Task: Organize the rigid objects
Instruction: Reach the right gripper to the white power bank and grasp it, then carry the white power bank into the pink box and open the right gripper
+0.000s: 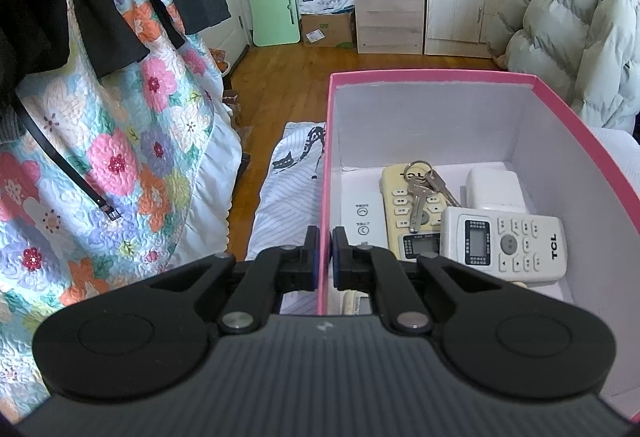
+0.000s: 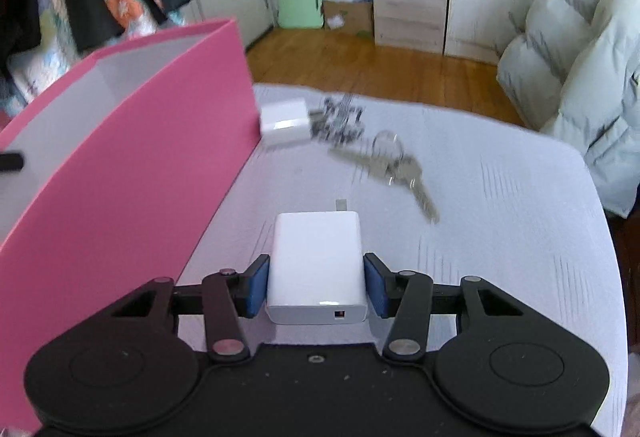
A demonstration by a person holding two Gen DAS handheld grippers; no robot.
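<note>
our right gripper (image 2: 316, 287) straddles the white charger (image 2: 316, 269) on the table (image 2: 500, 217) beside the pink box (image 2: 132, 173), pads not yet pressing. our left gripper (image 1: 326, 257) pinches the box wall. an off-centre squeeze could squirt the smooth charger out.

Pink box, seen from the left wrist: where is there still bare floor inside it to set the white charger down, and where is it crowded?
Inside the pink box, the floor shows bare only in a strip along the far wall, beyond the yellowed remote and a white adapter. The near half is crowded: keys lie on that remote, and the TCL remote overlaps its neighbours.
</note>
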